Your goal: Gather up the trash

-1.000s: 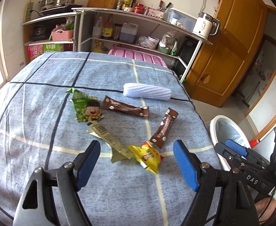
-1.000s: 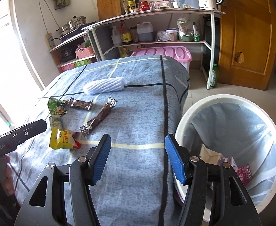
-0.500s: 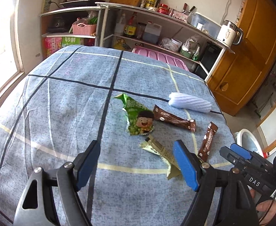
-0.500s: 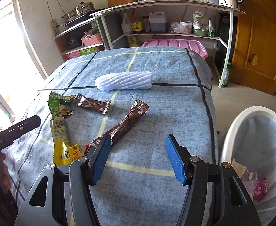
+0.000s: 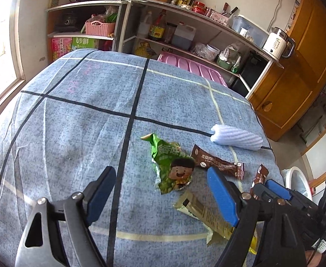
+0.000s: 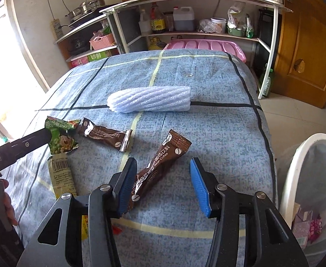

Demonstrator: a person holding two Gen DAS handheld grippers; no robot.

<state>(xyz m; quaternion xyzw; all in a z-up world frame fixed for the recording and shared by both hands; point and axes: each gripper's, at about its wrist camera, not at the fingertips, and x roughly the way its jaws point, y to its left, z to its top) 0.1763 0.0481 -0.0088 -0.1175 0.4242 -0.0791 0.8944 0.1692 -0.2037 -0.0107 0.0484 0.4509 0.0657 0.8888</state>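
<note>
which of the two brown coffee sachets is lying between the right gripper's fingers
The coffee sachet lying diagonally, its lower end beside the right gripper's left finger. The other coffee sachet lies farther off, beside the green snack packet.

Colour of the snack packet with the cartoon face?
Green, with a brown-haired cartoon face; the green snack packet shows best in the left wrist view.

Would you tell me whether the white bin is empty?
Not empty: the white bin, lined with a bag, already holds a few wrappers at its bottom.
</note>
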